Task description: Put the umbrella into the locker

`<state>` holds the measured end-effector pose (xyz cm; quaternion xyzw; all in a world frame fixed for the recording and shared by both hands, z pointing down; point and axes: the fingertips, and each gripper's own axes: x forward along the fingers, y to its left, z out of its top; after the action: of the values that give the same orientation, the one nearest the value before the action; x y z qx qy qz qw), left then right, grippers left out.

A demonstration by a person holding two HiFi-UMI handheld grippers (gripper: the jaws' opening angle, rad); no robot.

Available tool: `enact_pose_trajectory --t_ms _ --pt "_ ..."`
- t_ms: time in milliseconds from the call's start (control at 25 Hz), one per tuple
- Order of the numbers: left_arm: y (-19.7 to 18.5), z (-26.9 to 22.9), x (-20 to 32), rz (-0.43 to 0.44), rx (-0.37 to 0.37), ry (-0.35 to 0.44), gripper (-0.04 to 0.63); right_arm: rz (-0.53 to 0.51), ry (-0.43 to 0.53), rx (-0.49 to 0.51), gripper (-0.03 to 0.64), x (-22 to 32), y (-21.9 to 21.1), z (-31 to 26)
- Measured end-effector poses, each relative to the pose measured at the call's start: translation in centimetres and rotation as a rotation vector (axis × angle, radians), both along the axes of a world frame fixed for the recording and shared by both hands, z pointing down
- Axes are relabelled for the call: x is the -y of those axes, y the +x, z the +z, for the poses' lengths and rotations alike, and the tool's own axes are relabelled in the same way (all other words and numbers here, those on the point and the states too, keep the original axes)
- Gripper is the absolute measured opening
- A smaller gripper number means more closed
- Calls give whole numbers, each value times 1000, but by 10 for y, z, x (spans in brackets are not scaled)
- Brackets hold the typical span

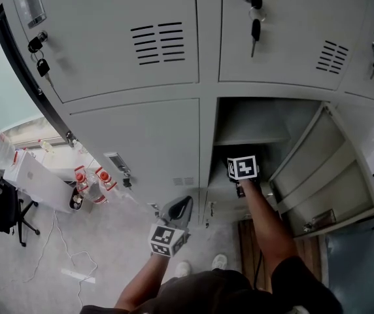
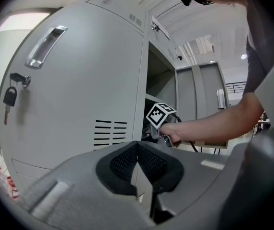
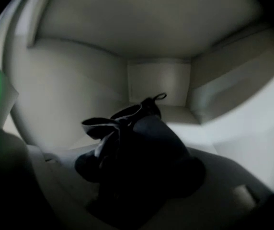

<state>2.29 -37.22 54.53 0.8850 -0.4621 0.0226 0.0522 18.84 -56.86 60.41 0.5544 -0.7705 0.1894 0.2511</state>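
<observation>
nearest, left gripper (image 2: pixel 137 150) held before a closed door (image 2: pixel 79 104), jaws pressed together, nothing between them. further in, right gripper (image 3: pixel 139 171) reached into the open locker (image 1: pixel 252 126), tipped downward, jaws set wide either side of the dark folded umbrella (image 3: pixel 149 138), no clear press on it. umbrella lying inside the locker on its floor (image 3: pixel 194 123), loop end toward the back wall (image 3: pixel 158 80). off to the right, locker door (image 1: pixel 324 169) swung wide open.
</observation>
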Motion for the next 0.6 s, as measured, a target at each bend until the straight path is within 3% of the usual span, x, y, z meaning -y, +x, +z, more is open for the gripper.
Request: enact_pose_trajectory --t_ms 160,600 --pt "1 -1 -1 12 0 -2 5 20 105 38 333 -12 2 -12" --pt "5 -7 1 31 -15 -17 5 -8 215 33 354 -96 4 -40"
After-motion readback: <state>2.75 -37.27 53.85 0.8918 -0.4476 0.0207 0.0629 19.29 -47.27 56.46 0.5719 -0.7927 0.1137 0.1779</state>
